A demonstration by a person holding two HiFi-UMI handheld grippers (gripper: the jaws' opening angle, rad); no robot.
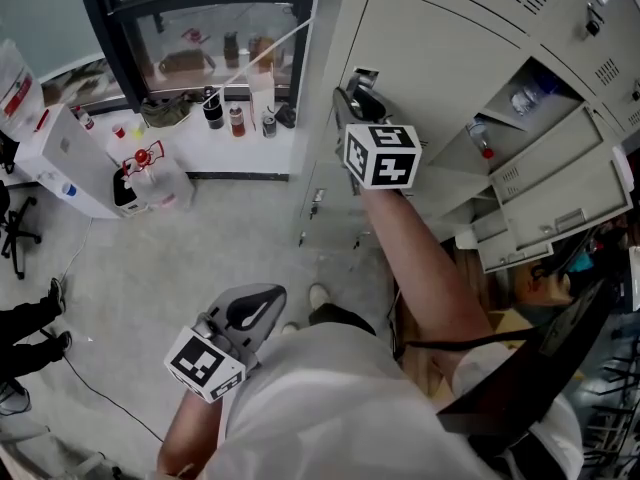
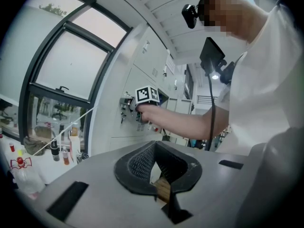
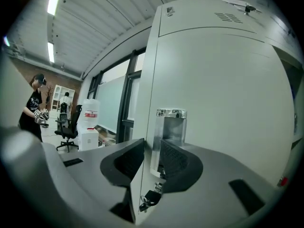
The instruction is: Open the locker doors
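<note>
Low in the left half of the head view, the left gripper (image 1: 255, 308) hangs by the person's hip, well away from the lockers. In its own view its ribbed black jaws stand a little apart with nothing between them (image 2: 156, 167). It is the farther tool by a long way.

Up at the centre of the head view, the right gripper (image 1: 358, 93) is at the free edge of the big closed locker door (image 1: 440, 58). Its own view shows the grasp plainly: the jaws (image 3: 149, 163) are clenched across that edge, one pad outside and one against the recessed handle (image 3: 170, 127).

The edge runs upright between the pads. The door panel (image 3: 223, 89) spreads off to the right of the frame, so the hinge looks to lie on that side. I'd judge the pull has to come back toward the person and swing rightward.

The door is smooth, flat, painted grey metal. The handle is a bright chrome rectangle, and a small bunch of keys (image 3: 150, 199) dangles below it.

At the right of the head view, several lower doors (image 1: 560, 203) already stand open.
</note>
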